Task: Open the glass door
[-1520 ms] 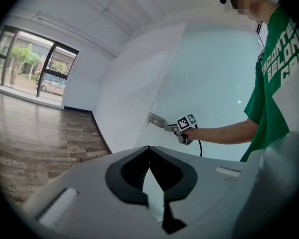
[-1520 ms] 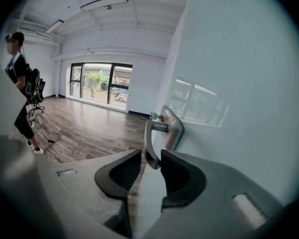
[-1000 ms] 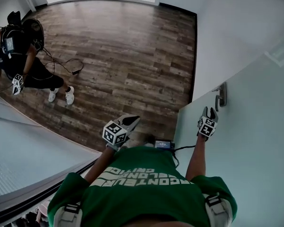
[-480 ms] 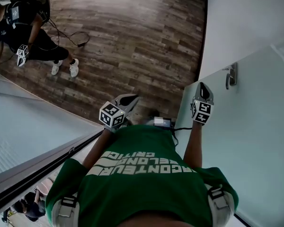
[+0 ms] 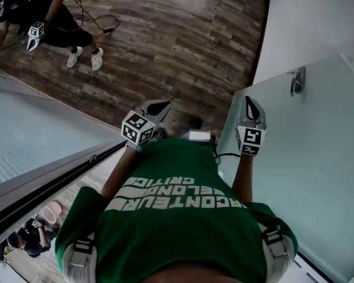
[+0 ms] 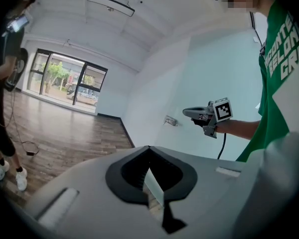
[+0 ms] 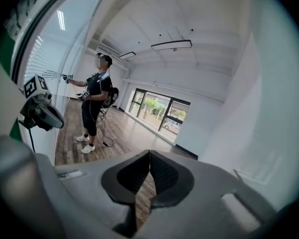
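- Head view: the glass door (image 5: pixel 310 158) is a pale, frosted pane on the person's right, and it fills the right side of the picture below a white wall (image 5: pixel 310 16).
- A metal handle (image 5: pixel 297 80) sits on the door near its upper free edge.
- The right gripper (image 5: pixel 251 102) is held up against the door's left edge and points up the pane toward the handle. It is below and to the left of the handle and does not touch it.
- Right gripper view: the jaws are clenched, tip against tip, with nothing between them. Only floor shows through the slit behind them.
- Left gripper view: the right gripper's tips are just beside the handle, with a clear gap between them.
- The left gripper (image 5: pixel 159 106) is held out in front of the person's green shirt (image 5: pixel 177 217), well apart from the door, above the wooden floor (image 5: pixel 183 46).
- Left gripper view: this gripper's jaws are also closed at the tips and hold nothing.
- To the person's left is a second frosted glass panel (image 5: pixel 29 140), with a dark rail (image 5: pixel 53 184) along its lower edge.
- At the far side of the floor a second person (image 5: pixel 50 10) in dark clothes and white shoes holds a gripper of their own (image 5: pixel 35 33).
- A black cable (image 5: pixel 106 22) trails on the boards beside that person.
- Right gripper view: a large window (image 7: pixel 157 108) closes the far end of the room.
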A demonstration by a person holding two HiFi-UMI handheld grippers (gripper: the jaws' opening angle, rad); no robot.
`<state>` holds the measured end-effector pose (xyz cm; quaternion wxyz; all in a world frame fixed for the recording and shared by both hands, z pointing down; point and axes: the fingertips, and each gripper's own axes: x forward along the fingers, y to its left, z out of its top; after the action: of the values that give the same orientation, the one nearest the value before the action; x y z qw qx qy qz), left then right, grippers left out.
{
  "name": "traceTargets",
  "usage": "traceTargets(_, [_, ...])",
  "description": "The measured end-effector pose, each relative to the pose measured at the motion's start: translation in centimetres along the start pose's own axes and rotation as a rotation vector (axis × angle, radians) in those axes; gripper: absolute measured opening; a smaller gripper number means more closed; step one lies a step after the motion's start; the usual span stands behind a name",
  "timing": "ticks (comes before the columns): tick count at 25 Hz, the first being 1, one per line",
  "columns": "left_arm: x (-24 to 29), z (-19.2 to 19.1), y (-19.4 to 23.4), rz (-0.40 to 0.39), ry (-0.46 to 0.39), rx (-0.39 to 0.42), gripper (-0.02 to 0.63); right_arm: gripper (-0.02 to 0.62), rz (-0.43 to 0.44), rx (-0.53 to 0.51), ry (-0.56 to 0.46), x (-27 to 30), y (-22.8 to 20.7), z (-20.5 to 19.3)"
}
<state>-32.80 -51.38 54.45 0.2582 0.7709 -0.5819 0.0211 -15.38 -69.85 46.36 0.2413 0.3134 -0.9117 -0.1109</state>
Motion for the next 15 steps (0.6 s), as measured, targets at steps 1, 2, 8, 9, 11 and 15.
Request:
traceTargets(1, [-0.3, -0.2, -0.1, 0.004, 0.001, -0.002, 0.014, -0.006, 0.001, 0.003, -0.016, -0.6, 0.2, 0.4])
traceTargets(2, [-0.7, -0.4, -0.1, 0.008, 0.002, -0.003, 0.014, -0.006, -0.001, 0.009, -0.031, -1.2, 0.4, 0.9])
traceTargets(8, [-1.9, -0.3, -0.5, -0.002, 0.017, 0.002, 0.014, -0.006, -0.005, 0.038, -0.03, -3.2, 2.2, 2.0])
traceTargets(9, [-2.0, -0.3, -0.8, -0.008, 0.019, 0.002, 0.014, -0.006, -0.002, 0.04, -0.025, -3.6, 2.7, 1.9])
traceTargets(11, [-2.1, -0.6, -1.6, -0.022, 0.023, -0.001, 0.014, -0.006, 0.0, 0.046, 0.0, -4.6, 3.4, 1.0])
traceTargets(15, [-1.1, -1.1, -3.1, -0.048, 0.025, -0.006, 0.014, -0.006, 0.01, 0.051, 0.011, -5.6, 3.5, -0.2])
